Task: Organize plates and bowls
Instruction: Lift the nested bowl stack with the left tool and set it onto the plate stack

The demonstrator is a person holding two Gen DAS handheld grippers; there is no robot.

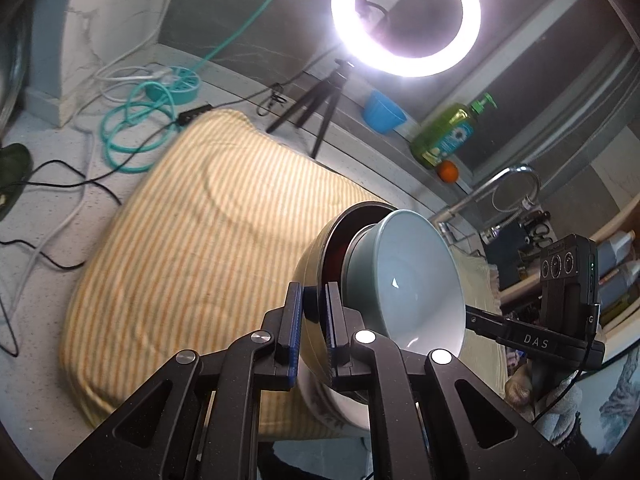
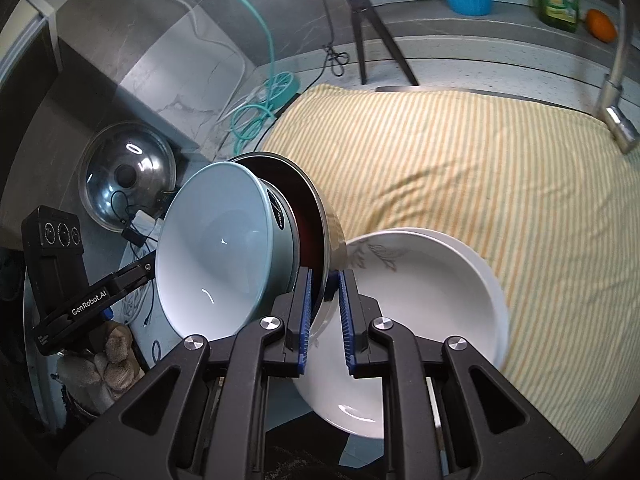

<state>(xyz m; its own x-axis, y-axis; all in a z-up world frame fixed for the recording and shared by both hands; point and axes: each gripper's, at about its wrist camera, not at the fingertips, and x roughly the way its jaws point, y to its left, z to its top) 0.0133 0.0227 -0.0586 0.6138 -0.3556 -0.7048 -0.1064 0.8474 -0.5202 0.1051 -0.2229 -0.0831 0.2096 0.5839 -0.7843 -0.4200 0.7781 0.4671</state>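
Note:
A pale blue bowl (image 1: 404,276) is nested in a larger bowl with a dark red inside (image 1: 312,280), both tipped on edge. My left gripper (image 1: 314,300) is shut on the larger bowl's rim. In the right wrist view my right gripper (image 2: 324,292) is shut on the same dark-lined bowl's (image 2: 316,208) rim from the other side, with the blue bowl (image 2: 216,248) to its left. White plates (image 2: 432,300) with a leaf pattern lie stacked just below on the striped towel (image 2: 480,168). The other gripper (image 2: 120,280) shows at the left.
A ring light (image 1: 404,16) on a tripod (image 1: 316,108) stands behind the towel (image 1: 200,220). A blue tub (image 1: 382,112), green soap bottle (image 1: 444,136) and an orange (image 1: 447,171) sit on the ledge. Cables (image 1: 132,136) lie at left. A faucet (image 2: 616,92) and pot lid (image 2: 128,176) flank the towel.

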